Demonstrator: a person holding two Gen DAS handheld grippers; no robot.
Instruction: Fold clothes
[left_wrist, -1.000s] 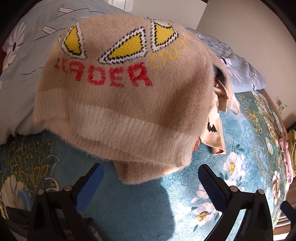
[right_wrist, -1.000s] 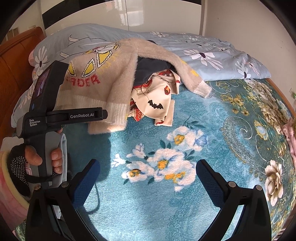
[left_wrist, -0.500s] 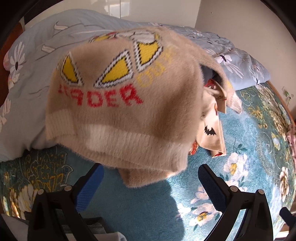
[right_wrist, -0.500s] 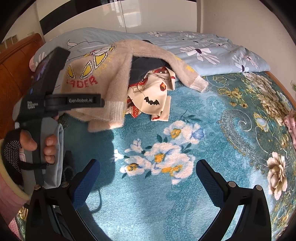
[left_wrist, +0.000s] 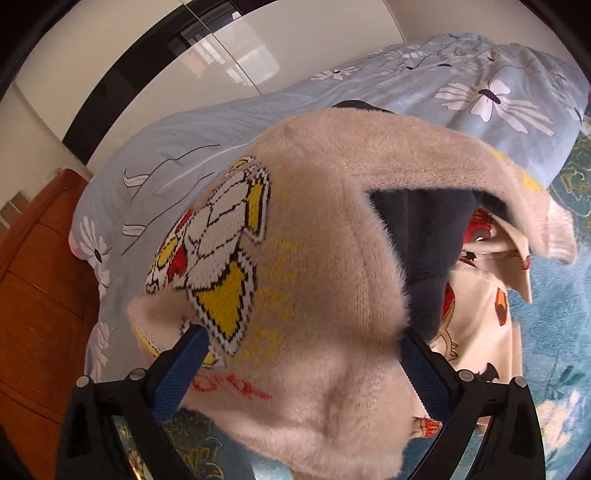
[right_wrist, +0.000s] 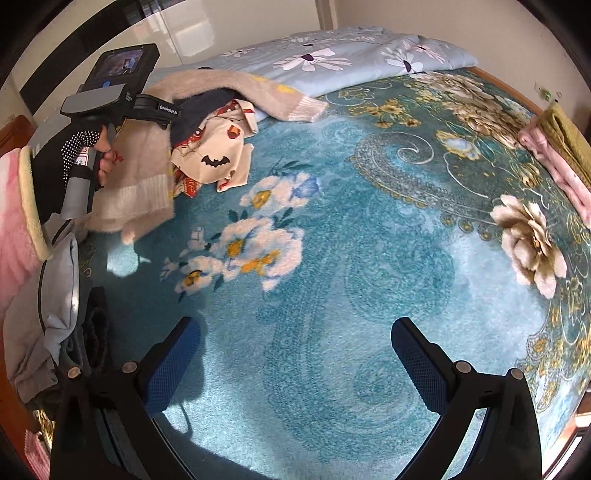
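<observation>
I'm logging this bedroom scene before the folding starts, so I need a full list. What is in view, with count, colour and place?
fuzzy sweater: one, beige with yellow, white and red knit pattern, heaped at the head of the bed.
dark garment: one, navy, under the sweater.
printed garment: one, cream with a black bat and red figures, beside the sweater.
bed blanket: one, teal with flowers, covering the bed.
quilt: one, light blue with white flowers, at the far end.
folded clothes: pink and olive, at the right edge.
grey clothes: a pile, lower left.
headboard: one, brown wood.
left gripper: open, fingers around the sweater.
right gripper: open over the blanket.
</observation>
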